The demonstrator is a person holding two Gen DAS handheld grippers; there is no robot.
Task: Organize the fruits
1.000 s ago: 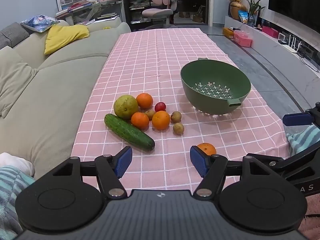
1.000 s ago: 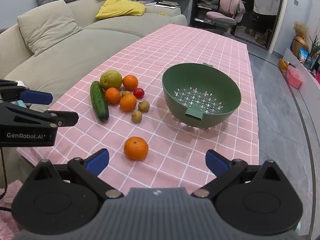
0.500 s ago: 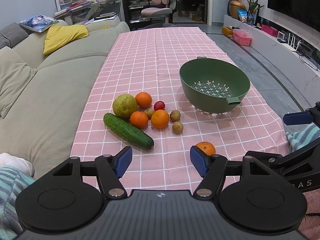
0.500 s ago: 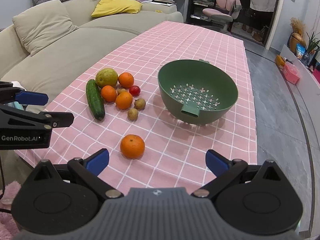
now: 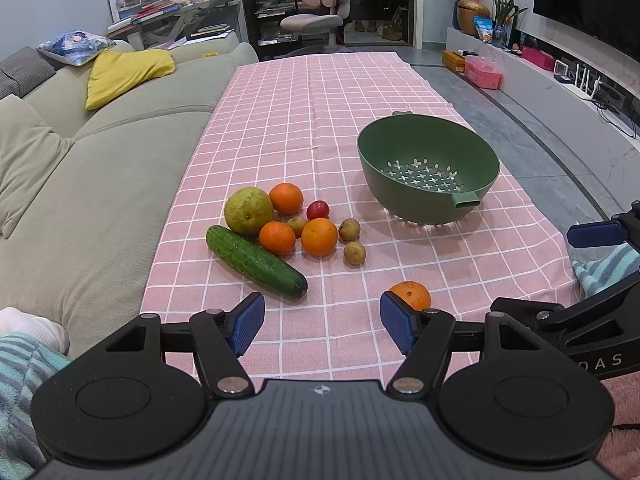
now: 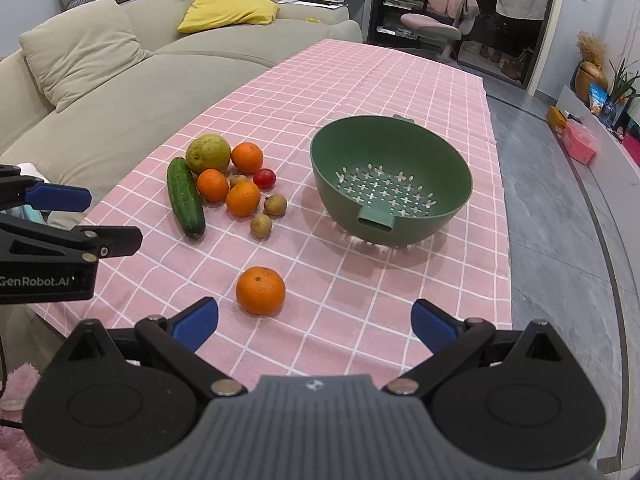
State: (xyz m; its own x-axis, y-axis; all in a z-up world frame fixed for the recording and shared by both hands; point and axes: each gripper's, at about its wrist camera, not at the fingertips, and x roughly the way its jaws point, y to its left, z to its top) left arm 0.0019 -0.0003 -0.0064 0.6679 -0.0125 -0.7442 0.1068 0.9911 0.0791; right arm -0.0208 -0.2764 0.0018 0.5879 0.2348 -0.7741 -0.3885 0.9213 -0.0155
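Note:
A green colander bowl [image 6: 390, 176] stands empty on the pink checked cloth [image 6: 360, 80]; it also shows in the left wrist view [image 5: 428, 168]. Left of it lies a cluster: a cucumber [image 6: 185, 198], a green pear [image 6: 208, 154], three oranges [image 6: 243, 199], a red fruit [image 6: 264, 178] and small brown fruits [image 6: 261, 225]. A lone orange [image 6: 260, 290] lies near the front edge, just ahead of my open, empty right gripper [image 6: 314, 322]. My left gripper [image 5: 322, 322] is open and empty, short of the cucumber [image 5: 256, 262], with the lone orange [image 5: 411, 295] beside its right finger.
A grey sofa [image 5: 80, 184] with a yellow cushion [image 5: 124, 72] runs along the table's left side. Grey floor [image 6: 560, 240] lies to the right. A pink chair [image 5: 316, 12] and shelves stand beyond the far end.
Both grippers have crept forward toward the fruit; the lone orange sits closer to the right gripper's fingers. Nothing on the cloth has moved.

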